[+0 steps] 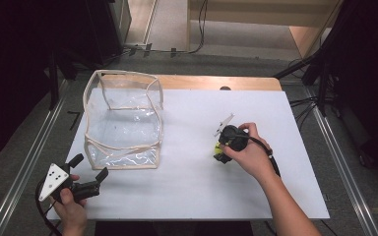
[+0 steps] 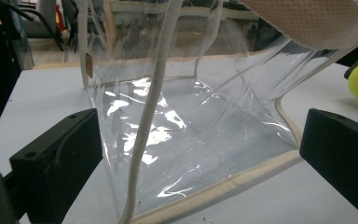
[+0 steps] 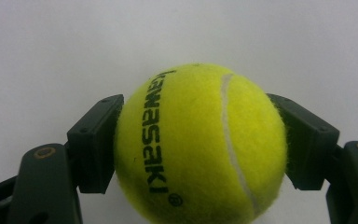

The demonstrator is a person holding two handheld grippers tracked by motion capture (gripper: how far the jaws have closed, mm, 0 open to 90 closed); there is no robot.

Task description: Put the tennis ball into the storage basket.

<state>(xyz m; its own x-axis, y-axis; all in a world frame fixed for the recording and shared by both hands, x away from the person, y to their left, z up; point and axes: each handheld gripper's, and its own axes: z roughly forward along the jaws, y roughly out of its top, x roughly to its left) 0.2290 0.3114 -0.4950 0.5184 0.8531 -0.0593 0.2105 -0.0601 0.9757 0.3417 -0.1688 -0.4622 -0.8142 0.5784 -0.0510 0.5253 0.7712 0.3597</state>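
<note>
**Tennis ball clamped at mid-table, clear bag waiting at ten o'clock**

White sheeting covers the table [image 1: 187,191], with a strip of bare wood along the far edge, grey floor and metal rails on both sides, and dark curtains beyond. Look at three o'clock from the table's middle: the right gripper [image 1: 220,153] points down at the sheet, the person's right hand [image 1: 248,152] wrapped round its body, a black cable trailing back along the wrist. Its jaws are closed firmly on a yellow-green tennis ball [image 3: 200,144]; in the right gripper view both black pads press into the felt from either side, black lettering running up the ball's left face and a white seam curving down its right. White table lies behind the ball.

Over at ten o'clock stands the clear plastic bag [image 1: 123,123], cream-trimmed, mouth open to the ceiling, its walls sagging and catching glare. Down at seven o'clock the left gripper [image 1: 89,169] lies level in the left hand [image 1: 69,201], jaws spread wide with nothing between them, aimed at the bag's near wall and just short of it. The ball sits well apart from the bag, off at its four o'clock.
</note>
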